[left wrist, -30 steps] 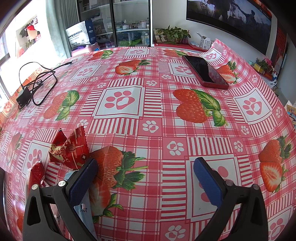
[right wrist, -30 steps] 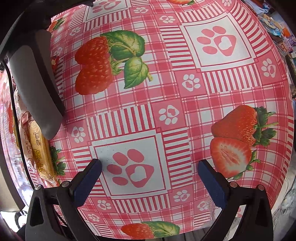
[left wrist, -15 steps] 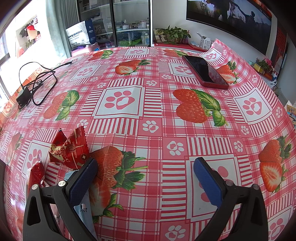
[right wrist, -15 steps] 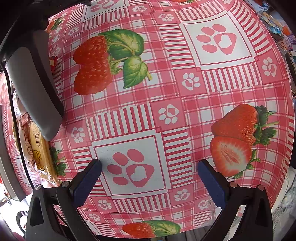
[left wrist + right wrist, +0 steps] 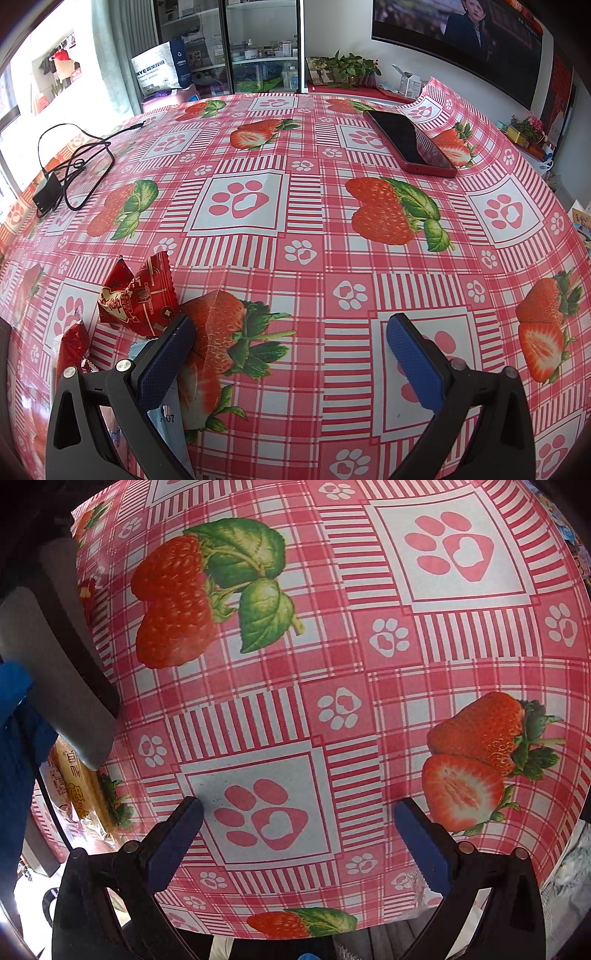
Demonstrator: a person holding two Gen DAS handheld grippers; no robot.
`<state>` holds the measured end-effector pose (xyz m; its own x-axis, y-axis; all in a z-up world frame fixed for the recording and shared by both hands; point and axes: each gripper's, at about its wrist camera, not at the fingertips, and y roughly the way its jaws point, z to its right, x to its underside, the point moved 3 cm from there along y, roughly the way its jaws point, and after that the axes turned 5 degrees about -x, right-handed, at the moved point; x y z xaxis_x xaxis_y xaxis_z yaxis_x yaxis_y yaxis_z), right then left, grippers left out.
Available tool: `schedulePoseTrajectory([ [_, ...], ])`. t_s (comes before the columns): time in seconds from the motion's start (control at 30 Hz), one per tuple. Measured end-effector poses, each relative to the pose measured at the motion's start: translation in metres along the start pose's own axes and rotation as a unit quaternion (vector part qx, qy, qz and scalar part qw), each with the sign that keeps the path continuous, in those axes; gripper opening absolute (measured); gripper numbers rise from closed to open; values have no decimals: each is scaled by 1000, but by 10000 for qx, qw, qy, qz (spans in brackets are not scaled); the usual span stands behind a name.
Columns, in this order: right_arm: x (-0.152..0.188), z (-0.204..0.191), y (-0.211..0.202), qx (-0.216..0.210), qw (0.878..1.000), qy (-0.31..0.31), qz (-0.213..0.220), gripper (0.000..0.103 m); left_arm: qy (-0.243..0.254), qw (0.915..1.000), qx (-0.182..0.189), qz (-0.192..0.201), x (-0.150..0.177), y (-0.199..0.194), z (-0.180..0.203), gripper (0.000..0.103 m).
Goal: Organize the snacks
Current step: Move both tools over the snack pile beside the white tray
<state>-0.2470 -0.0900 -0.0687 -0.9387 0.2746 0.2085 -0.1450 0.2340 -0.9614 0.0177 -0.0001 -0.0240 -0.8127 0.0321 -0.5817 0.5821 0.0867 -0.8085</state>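
Observation:
In the left wrist view my left gripper (image 5: 290,332) is open and empty, low over the strawberry tablecloth (image 5: 295,221). A red snack packet (image 5: 138,297) lies just left of its left finger. A second red packet (image 5: 72,350) and a pale blue-white packet (image 5: 168,421) lie at the lower left, partly hidden by that finger. In the right wrist view my right gripper (image 5: 299,816) is open and empty over a paw-print square. A yellow snack packet (image 5: 79,786) lies at the left, partly under the other gripper's grey body (image 5: 55,672).
A dark phone (image 5: 410,142) in a red case lies at the far right of the table. A black charger and cable (image 5: 68,166) lie at the far left. Cabinets, a plant and a wall screen stand behind. The table's near edge (image 5: 295,936) shows below my right gripper.
The right wrist view has shifted slightly, and a blue sleeve now shows at its left edge. The left gripper and the packets have not moved.

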Motion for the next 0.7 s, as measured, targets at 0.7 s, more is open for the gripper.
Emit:
schedulePoseTrajectory([
  [0.7,5,0,-6,9,9988,-32,483,103,1294,9654,320,-2241,-14,-26,5,103],
])
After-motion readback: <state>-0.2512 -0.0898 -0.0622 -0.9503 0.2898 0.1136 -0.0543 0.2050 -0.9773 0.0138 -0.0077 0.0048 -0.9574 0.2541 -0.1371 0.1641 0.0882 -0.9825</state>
